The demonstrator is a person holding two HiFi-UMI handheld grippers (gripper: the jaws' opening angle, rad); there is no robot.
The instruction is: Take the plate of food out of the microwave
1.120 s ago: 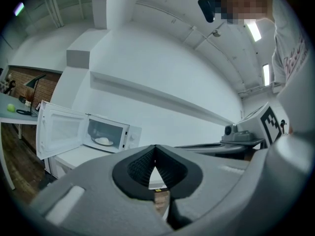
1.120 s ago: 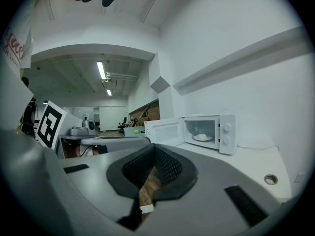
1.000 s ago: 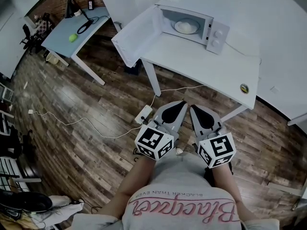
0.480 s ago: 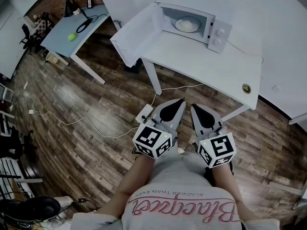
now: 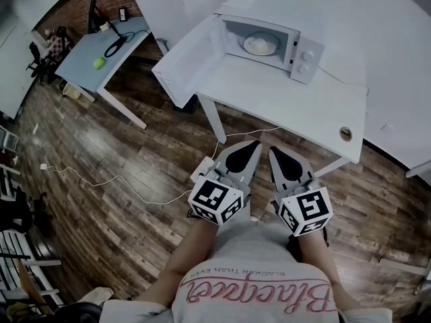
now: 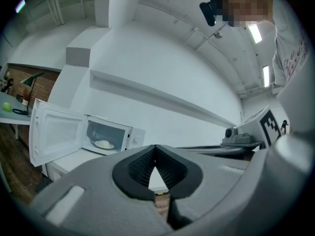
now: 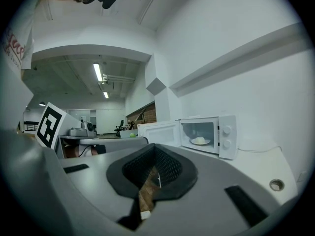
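Observation:
The white microwave point(image 5: 304, 54) stands on a white table point(image 5: 289, 103) with its door point(image 5: 185, 62) swung open to the left. Inside it sits a plate of pale food point(image 5: 260, 44), also seen in the left gripper view as the plate point(image 6: 103, 144) and in the right gripper view as the plate point(image 7: 199, 141). My left gripper point(image 5: 246, 148) and right gripper point(image 5: 277, 155) are side by side, close to my body, short of the table's front edge. Both are shut and hold nothing. The jaws of the left gripper point(image 6: 155, 149) and of the right gripper point(image 7: 155, 147) meet at the tip.
A small round fitting point(image 5: 345, 134) sits in the table top near its right front corner. A power strip point(image 5: 201, 169) and a long cable lie on the wooden floor by the table leg. A grey desk point(image 5: 111, 49) with a green ball point(image 5: 99, 62) stands far left.
Both grippers stay shut and held together in the same place. The head view has shifted slightly, so the microwave and the desk sit a little differently in the picture.

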